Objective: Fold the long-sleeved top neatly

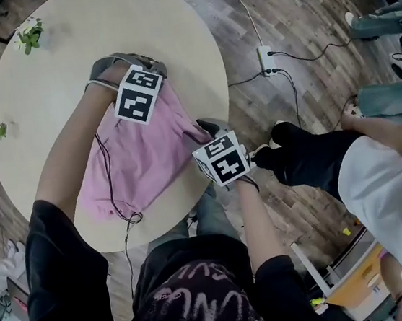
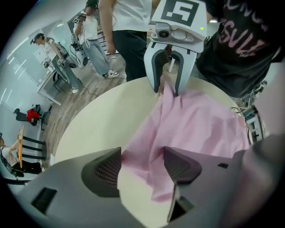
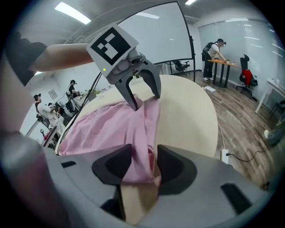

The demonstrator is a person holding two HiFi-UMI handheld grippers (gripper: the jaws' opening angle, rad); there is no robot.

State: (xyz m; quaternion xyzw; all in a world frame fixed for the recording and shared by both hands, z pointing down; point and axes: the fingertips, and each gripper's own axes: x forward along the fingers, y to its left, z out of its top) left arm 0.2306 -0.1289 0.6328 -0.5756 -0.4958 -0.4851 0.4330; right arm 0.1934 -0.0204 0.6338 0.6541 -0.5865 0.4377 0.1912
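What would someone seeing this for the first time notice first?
A crumpled pink long-sleeved top sprawls over the near right part of a round cream table. The left gripper stands at its far edge and the right gripper at its near right edge, both with jaws apart and pink cloth lying between them.

- A pink top (image 1: pixel 143 163) lies rumpled on a round table (image 1: pixel 51 123), spread between the two grippers.
- The left gripper (image 1: pixel 138 91) is over its far edge.
- The right gripper (image 1: pixel 210 129) is at its right edge.
- A cable (image 1: pixel 109 182) trails from the left gripper across the top.
- A power strip (image 1: pixel 266 59) lies on the floor beyond the right gripper.
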